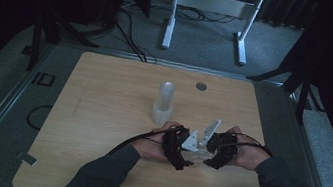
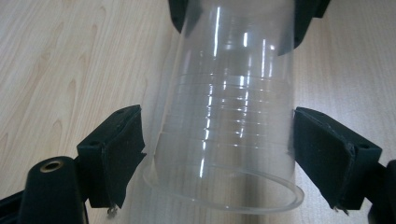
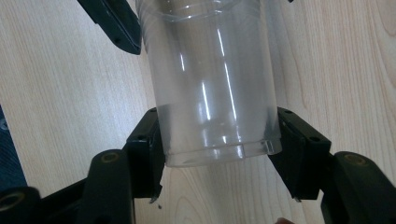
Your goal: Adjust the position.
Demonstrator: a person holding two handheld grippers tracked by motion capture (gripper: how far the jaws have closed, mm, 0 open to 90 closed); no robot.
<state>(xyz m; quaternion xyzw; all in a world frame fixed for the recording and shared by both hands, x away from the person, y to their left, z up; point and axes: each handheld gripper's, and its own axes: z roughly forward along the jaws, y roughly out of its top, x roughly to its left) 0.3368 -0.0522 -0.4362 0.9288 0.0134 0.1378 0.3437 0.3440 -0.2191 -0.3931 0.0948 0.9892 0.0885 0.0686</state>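
A clear plastic cup (image 2: 229,140) lies level between the two tongs, low over the near middle of the wooden counter (image 1: 100,113). The right tongs (image 3: 217,144) are clenched on its base end; the left tongs (image 2: 219,149) stand released around the rim end, pads just clear of the wall. The cup looks light, thin and slippery, apt to buckle, so the stiffer rim or base suits gripping. A stack of cups (image 1: 163,102) stands farther off. The room is dim, with grey carpet (image 1: 203,38) beyond.

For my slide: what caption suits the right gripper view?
Right gripper shut on a clear cup's base end above the wooden table.
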